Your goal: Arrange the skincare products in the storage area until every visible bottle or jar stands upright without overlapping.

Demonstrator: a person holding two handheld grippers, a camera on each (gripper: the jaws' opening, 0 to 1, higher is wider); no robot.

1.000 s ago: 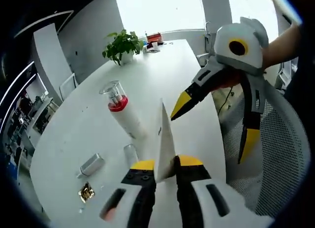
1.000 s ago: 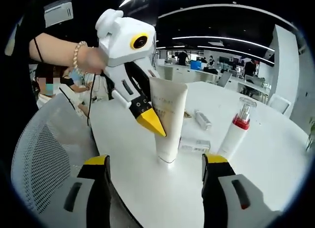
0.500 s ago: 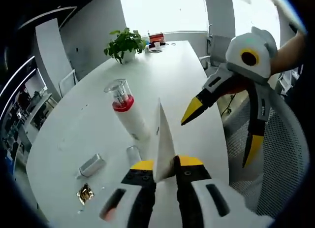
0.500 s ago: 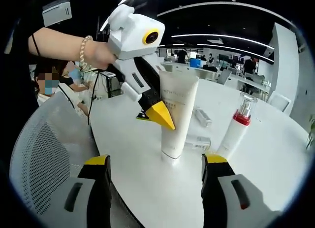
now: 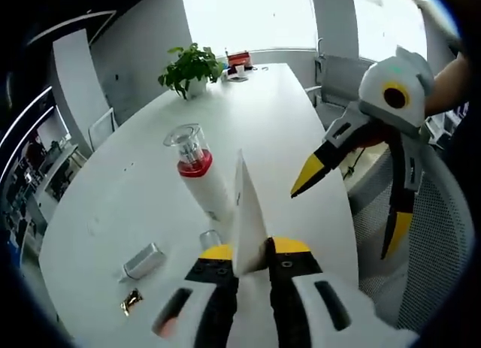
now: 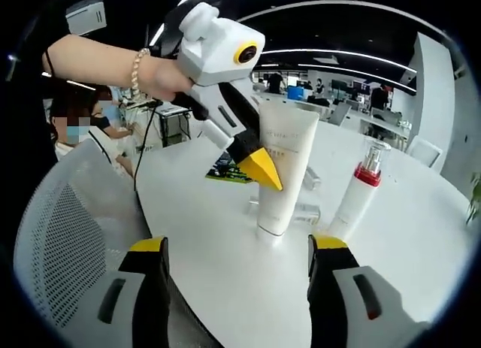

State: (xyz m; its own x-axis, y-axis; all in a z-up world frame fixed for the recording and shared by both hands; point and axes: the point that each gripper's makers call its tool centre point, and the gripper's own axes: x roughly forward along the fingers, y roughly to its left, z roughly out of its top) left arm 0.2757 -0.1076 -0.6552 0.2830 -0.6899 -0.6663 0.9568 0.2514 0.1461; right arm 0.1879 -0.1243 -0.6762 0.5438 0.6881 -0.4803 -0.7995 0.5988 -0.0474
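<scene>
Upward and rightward goes the left gripper (image 6: 264, 170) in the right gripper view, carrying the white tube (image 6: 283, 175) a little further along the bench (image 6: 225, 273) than a second ago. Its yellow-tipped fingers (image 6: 259, 166) are clamped on the flat crimped end, and the tube stands upright, long axis vertical, cap down touching the bench top. Faint lettering runs across the upper front, too small to read. In the left gripper view the tube (image 5: 246, 220) shows edge-on, a thin white blade rising between the closed fingers (image 5: 218, 252).

Just beside it stands the pump bottle (image 6: 359, 192), upright too, red collar under a clear cap, nozzle pointing up; no label readable. A small silver tube (image 5: 141, 261) lies flat near the bench's curved edge.

Right gripper (image 6: 237, 252) hangs spread wide, holding nothing, low before the near bench edge. Plenty of bare white surface runs away towards the potted plant (image 5: 191, 66).
</scene>
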